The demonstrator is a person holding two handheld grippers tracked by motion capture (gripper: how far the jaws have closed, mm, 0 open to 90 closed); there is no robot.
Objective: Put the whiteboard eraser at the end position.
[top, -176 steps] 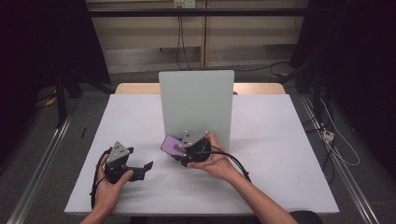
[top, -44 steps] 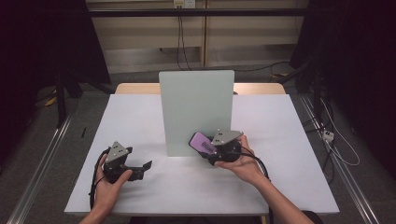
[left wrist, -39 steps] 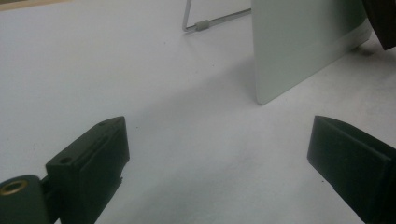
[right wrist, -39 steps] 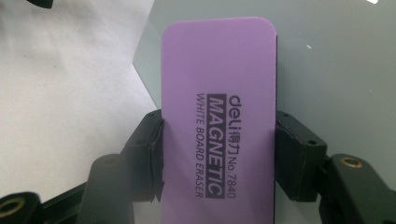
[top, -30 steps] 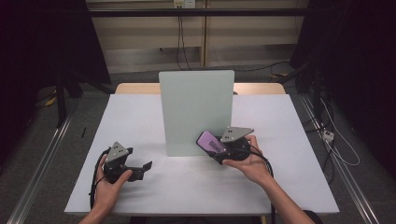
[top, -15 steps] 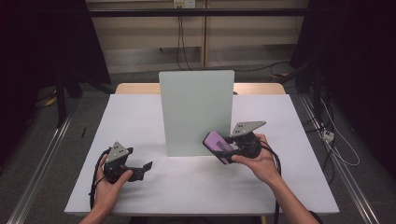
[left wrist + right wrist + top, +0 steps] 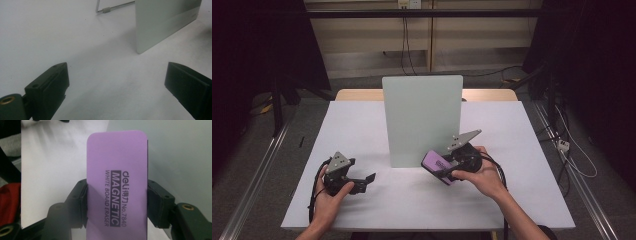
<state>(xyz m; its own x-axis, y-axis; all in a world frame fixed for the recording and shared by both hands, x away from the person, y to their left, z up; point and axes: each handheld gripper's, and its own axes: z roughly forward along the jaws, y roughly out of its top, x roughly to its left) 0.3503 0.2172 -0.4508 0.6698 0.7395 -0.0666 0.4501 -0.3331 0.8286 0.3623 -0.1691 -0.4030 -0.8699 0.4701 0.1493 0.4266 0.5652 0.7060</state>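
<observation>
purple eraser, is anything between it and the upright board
Nothing visible stands between them. The right hand-held gripper grips the purple eraser at the lower right edge of the upright board; whether they touch is unclear. The left hand-held gripper rests open, off to the side.

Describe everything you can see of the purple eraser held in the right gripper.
The purple eraser is a flat, rounded-corner block, seemingly plastic, printed "deli MAGNETIC WHITE BOARD ERASER No.7840" in dark lettering. The right gripper is shut on it, its black fingers pressing both long edges. In the high view the eraser is tilted, held low at the lower right corner of the upright pale green board, above the white table. Whether it touches the board is unclear.
</observation>
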